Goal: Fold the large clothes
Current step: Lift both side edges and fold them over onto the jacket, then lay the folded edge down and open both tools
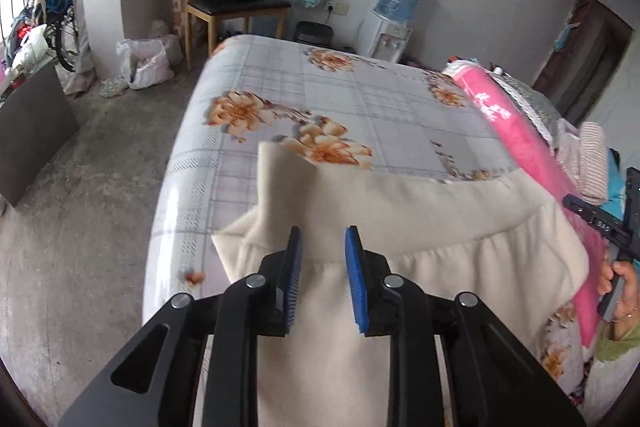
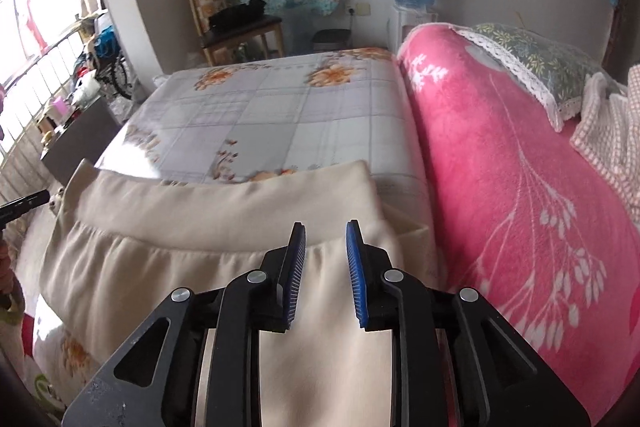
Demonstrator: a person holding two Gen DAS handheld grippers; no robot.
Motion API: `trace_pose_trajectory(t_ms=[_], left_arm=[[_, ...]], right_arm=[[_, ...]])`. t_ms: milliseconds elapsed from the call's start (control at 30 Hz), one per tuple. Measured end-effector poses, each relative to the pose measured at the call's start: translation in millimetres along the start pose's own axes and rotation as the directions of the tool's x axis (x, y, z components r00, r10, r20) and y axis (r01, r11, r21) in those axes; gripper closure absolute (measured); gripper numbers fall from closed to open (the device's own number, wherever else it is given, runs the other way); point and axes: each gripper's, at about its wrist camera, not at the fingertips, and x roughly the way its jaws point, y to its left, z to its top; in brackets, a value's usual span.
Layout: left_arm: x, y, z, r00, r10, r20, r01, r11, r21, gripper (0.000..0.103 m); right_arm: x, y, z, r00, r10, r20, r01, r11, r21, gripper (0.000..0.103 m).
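Garment: a cream garment with a gathered seam below a smooth band lies across the near end of the bed, on the floral plaid bedspread (one corner stands up in a soft peak in the left wrist view).
Garment, right view: the same cream garment spreads from the left edge of the bed across to the pink blanket, its right corner just beside the blanket's edge.
Left gripper: the left gripper hovers over the cloth with its blue-padded jaws parted; a clear gap shows cream fabric between them, and nothing is pinched.
Right gripper: the right gripper hangs over the gathered seam near the garment's right side, jaws likewise apart with only cloth visible below the gap.
Contact: whether either set of fingertips touches the fabric cannot be told from these views.
Other tool in view: the right gripper's black body shows at the right edge of the left wrist view, held in a hand.
Bedding: a leaf-print pillow with lace trim rests on top of the pink blanket.
Room: a wooden chair stands beyond the bed, a water dispenser against the far wall.
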Motion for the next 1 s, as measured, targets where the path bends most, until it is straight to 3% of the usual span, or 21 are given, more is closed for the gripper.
trace_pose_trajectory(t_ms=[67, 167, 233, 300, 333, 400, 433, 533, 600, 667, 733, 767, 867, 933, 1000], left_arm=[[1.9, 0.5, -17.5, 0.999, -0.031, -0.045, 0.030, 0.999, -0.010, 0.081], [19.7, 14.5, -42.0, 0.989, 0.072, -0.131, -0.077, 0.997, -0.032, 0.080], [26.8, 34.5, -56.0, 0.982, 0.100, -0.162, -0.115, 0.990, -0.084, 0.080], [12.0, 46.9, -64.7, 0.991, 0.047, -0.127, -0.066, 0.986, -0.150, 0.080], [2.1, 47.8, -67.4, 0.991, 0.065, -0.115, -0.083, 0.984, -0.156, 0.080], [-17.6, 43.0, -71.6, 0.992, 0.106, -0.072, -0.114, 0.986, -0.120, 0.080], [-25.6, 40.0, -73.1, 0.995, 0.084, -0.057, -0.090, 0.990, -0.111, 0.080], [-40.7, 19.6, -77.3, 0.999, -0.048, -0.017, 0.046, 0.996, -0.073, 0.079], [-35.8, 0.8, -82.8, 0.997, -0.074, -0.030, 0.073, 0.997, -0.029, 0.070], [-21.0, -13.6, -94.6, 0.996, -0.045, -0.080, 0.045, 0.999, 0.004, 0.066], [-2.9, -18.7, -108.9, 0.992, 0.016, -0.123, -0.011, 0.999, 0.040, 0.065], [-5.5, -19.7, -113.9, 0.996, 0.019, -0.085, -0.014, 0.998, 0.061, 0.065], [-13.5, -19.1, -116.3, 0.994, 0.060, -0.087, -0.055, 0.996, 0.065, 0.063], [-25.2, -16.5, -113.5, 0.996, 0.059, -0.061, -0.056, 0.997, 0.054, 0.055], [-39.0, -18.3, -110.3, 1.000, 0.027, -0.014, -0.026, 0.998, 0.053, 0.048]], right_arm=[[-3.1, 0.5, -13.4, 0.999, 0.041, -0.027, -0.041, 0.999, 0.004, 0.082], [9.1, -14.8, -33.0, 0.995, -0.007, -0.097, 0.011, 0.999, 0.038, 0.082], [15.9, -35.7, -47.4, 0.987, -0.052, -0.152, 0.065, 0.995, 0.079, 0.095], [3.3, -49.8, -57.8, 0.987, -0.066, -0.146, 0.084, 0.990, 0.117, 0.100], [-6.5, -54.1, -60.6, 0.988, -0.066, -0.141, 0.085, 0.987, 0.133, 0.100], [-28.5, -54.7, -63.2, 0.984, -0.133, -0.115, 0.147, 0.982, 0.122, 0.085], [-40.1, -52.0, -64.1, 0.985, -0.146, -0.096, 0.157, 0.981, 0.116, 0.086], [-64.3, -30.9, -67.9, 0.996, -0.085, -0.032, 0.087, 0.993, 0.079, 0.086], [-63.5, -11.8, -72.4, 0.999, -0.039, -0.022, 0.040, 0.999, 0.017, 0.086], [-50.5, 4.9, -82.5, 0.997, -0.037, -0.062, 0.034, 0.998, -0.047, 0.086], [-27.2, 5.0, -96.3, 0.985, -0.110, -0.132, 0.098, 0.990, -0.097, 0.086], [-20.1, -0.4, -103.2, 0.980, -0.130, -0.150, 0.116, 0.988, -0.100, 0.086], [-36.8, -16.1, -106.9, 0.988, -0.076, -0.137, 0.078, 0.997, 0.014, 0.086], [-48.5, -14.1, -101.4, 0.985, -0.121, -0.126, 0.124, 0.992, 0.016, 0.081], [-59.9, -4.2, -96.5, 0.988, -0.119, -0.101, 0.121, 0.993, 0.009, 0.079]])
